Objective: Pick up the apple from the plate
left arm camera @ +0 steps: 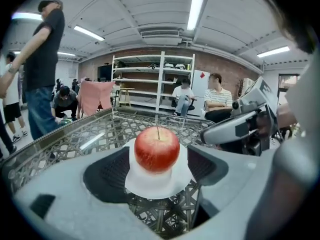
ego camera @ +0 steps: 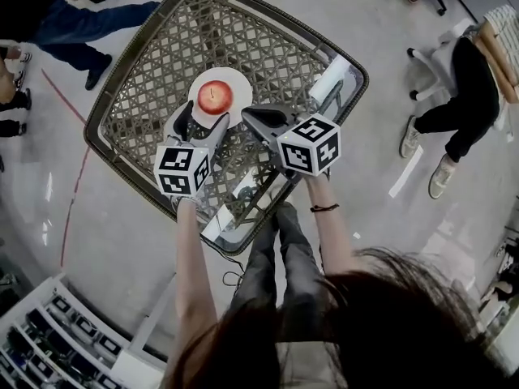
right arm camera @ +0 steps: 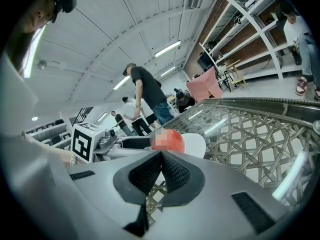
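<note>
A red apple (ego camera: 215, 97) (left arm camera: 156, 149) stands stem-up on a small white plate (ego camera: 236, 79) (left arm camera: 150, 184) on the woven lattice table (ego camera: 154, 63). My left gripper (ego camera: 199, 126) (left arm camera: 156, 170) is open just short of the plate, its two dark pads (left arm camera: 107, 171) spread wider than the apple and not touching it. My right gripper (ego camera: 247, 114) (right arm camera: 161, 156) is shut with nothing in it, to the right of the apple beside the plate. In the right gripper view the apple (right arm camera: 172, 140) shows beyond the jaw tips, with the plate (right arm camera: 196, 145) under it.
The table's raised rim (ego camera: 96, 112) runs all round. A folded white cloth (ego camera: 331, 78) lies at its right corner. People stand and sit on the floor round the table (ego camera: 65, 19) (ego camera: 470, 96). White shelving (left arm camera: 155, 84) stands at the far wall.
</note>
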{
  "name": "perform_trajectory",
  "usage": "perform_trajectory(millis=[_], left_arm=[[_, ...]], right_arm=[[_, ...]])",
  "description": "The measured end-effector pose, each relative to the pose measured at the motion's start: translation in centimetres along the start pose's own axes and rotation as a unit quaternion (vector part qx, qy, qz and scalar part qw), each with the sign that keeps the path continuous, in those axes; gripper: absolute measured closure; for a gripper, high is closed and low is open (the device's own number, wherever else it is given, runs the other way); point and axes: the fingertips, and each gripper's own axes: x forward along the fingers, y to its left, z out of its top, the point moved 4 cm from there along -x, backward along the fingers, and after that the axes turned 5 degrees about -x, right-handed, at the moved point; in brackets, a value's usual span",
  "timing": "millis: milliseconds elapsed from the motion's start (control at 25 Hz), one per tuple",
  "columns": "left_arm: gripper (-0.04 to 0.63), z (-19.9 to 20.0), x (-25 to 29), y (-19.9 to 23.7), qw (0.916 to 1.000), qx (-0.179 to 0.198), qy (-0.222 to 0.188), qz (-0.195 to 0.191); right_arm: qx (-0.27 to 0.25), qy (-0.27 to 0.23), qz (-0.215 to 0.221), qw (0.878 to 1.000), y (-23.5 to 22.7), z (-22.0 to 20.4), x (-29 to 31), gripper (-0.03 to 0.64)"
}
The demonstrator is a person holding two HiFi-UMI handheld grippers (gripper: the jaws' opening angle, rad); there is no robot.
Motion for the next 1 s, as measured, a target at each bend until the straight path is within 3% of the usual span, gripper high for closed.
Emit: perform_trajectory(millis=[600,1000], left_arm=[[0.189,0.8,2.4,0.2,0.9976,0.062,0.008,-0.030],[0.188,1.3,3.7,0.2,0.9963,0.073,0.013,-0.043]], right_arm=[[0.013,-0.001,-0.011,1.000,-1.2,-0.6,-0.1,0.607],[0.021,-0.003,-0.016,1.000,-1.5,-0.8,-0.2,0.607]])
